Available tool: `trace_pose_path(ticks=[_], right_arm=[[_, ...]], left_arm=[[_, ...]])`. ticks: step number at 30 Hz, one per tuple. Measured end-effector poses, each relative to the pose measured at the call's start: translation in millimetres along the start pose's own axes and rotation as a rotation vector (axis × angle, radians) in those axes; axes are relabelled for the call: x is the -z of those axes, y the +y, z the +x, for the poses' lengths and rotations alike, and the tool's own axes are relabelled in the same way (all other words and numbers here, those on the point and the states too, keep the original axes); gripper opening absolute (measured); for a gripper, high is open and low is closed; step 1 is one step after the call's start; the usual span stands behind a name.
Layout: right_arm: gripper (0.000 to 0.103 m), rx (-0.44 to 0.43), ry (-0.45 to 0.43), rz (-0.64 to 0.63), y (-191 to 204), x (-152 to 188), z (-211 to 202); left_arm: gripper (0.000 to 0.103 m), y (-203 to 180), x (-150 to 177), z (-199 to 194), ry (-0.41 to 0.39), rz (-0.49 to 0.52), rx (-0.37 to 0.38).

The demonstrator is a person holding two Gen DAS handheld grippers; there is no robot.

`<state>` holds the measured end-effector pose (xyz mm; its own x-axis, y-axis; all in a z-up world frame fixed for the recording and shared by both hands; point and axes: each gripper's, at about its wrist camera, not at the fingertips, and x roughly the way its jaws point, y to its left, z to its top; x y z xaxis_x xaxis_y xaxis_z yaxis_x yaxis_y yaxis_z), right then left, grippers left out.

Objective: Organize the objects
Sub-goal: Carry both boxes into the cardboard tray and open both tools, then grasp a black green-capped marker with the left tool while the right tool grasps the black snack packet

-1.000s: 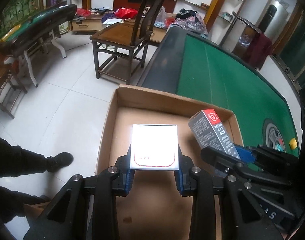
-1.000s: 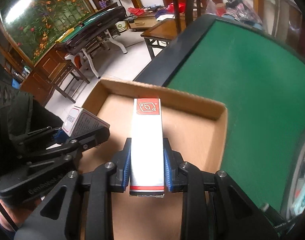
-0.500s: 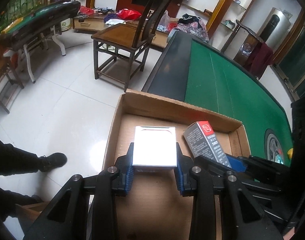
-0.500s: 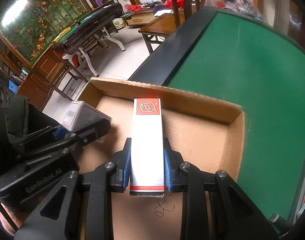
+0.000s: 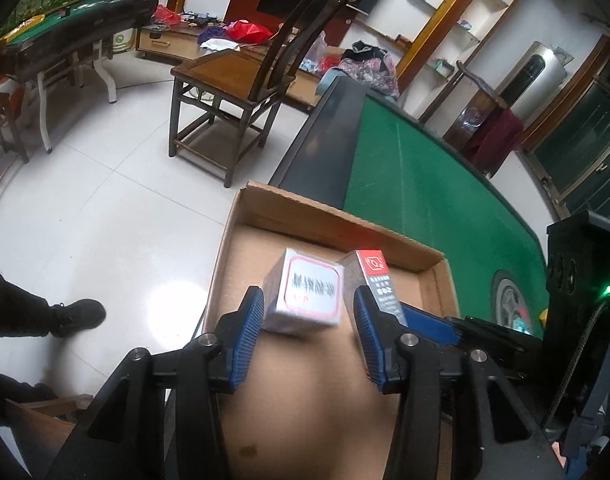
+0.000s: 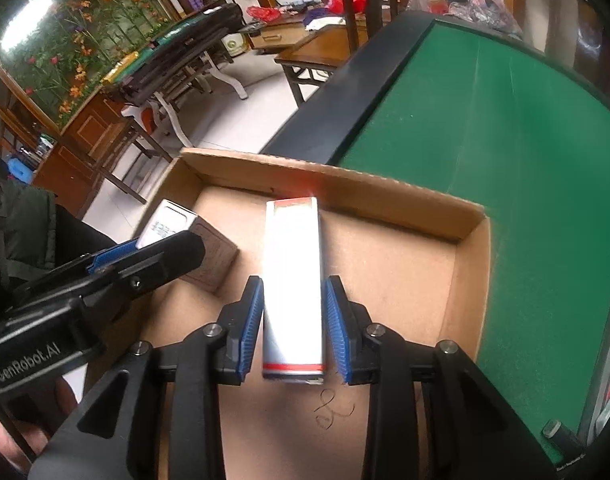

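"GenRobot.AI" stands in pale letters on the black arm of the left tongs (image 6: 145, 258), at the near left. The tall grey carton (image 5: 379, 280) bears "502" under a red square emblem.

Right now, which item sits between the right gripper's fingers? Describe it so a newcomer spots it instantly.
Find the green table, then the open cardboard box at its edge. On the box floor, between the opening right gripper, lies a long narrow carton; the squat box beside it is shorter and wider.

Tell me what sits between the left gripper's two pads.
The squat silver box, standing in the cardboard tray, with the left gripper opening off it; left wrist view.
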<state>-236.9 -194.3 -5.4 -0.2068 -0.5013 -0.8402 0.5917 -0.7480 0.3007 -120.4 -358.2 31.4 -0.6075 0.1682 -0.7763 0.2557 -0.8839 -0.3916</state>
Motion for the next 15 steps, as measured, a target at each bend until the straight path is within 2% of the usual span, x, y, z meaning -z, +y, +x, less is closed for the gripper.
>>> trace_pose_path(ticks=[6, 9, 15], right_arm=[[0.029, -0.009, -0.035, -0.005, -1, 11, -26], [0.029, -0.041, -0.043, 0.004, -4, 19, -40], [0.029, -0.114, -0.087, 0.05, -21, 59, -84]], left_arm=[[0.042, -15, 10, -24, -0.031, 0.03, 0.024], [0.041, -30, 20, -37, -0.045, 0.065, 0.026], [0.041, -76, 63, -63, -0.068, 0.174, 0.089]])
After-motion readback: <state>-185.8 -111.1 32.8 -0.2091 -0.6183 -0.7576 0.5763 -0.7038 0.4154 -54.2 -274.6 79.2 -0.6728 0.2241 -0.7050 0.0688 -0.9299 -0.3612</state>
